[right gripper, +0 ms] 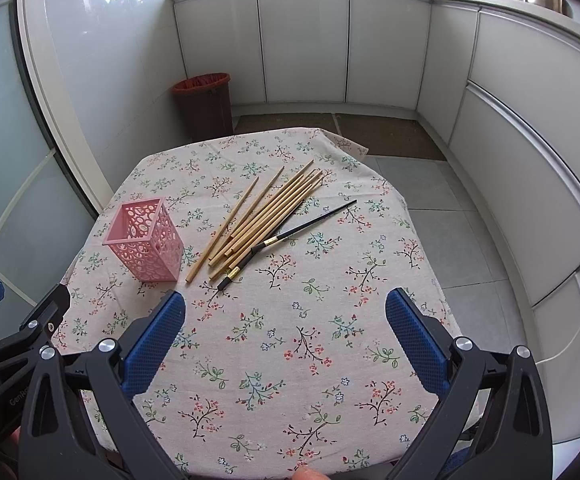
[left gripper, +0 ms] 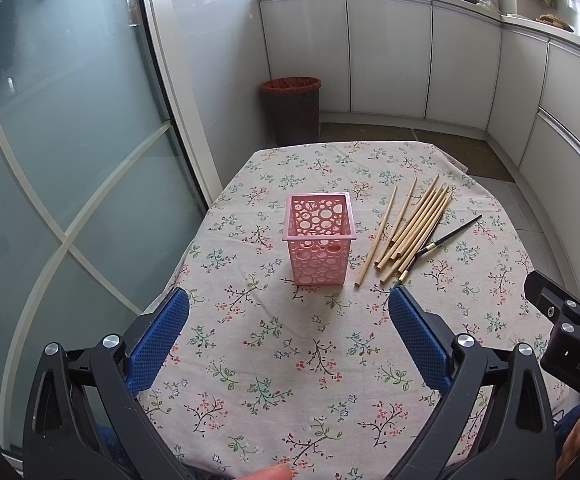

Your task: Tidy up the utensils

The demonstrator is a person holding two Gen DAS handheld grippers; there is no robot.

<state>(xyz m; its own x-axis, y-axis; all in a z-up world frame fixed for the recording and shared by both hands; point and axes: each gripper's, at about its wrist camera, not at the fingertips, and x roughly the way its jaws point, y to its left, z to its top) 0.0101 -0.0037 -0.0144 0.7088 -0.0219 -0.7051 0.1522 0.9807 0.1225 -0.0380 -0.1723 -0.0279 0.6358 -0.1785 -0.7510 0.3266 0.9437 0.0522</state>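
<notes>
A pink perforated holder stands upright and empty on the flowered tablecloth. To its right lie several bamboo chopsticks in a loose fan, with a pair of black chopsticks beside them. My left gripper hovers open near the table's front edge, in front of the holder. Equally open and empty, my right gripper hangs short of the chopsticks' near ends. The right gripper's body shows at the left wrist view's right edge.
A dark bin with a red liner stands on the floor beyond the table. White cabinets curve round the back and right. A frosted glass door is on the left. A fingertip shows at the bottom.
</notes>
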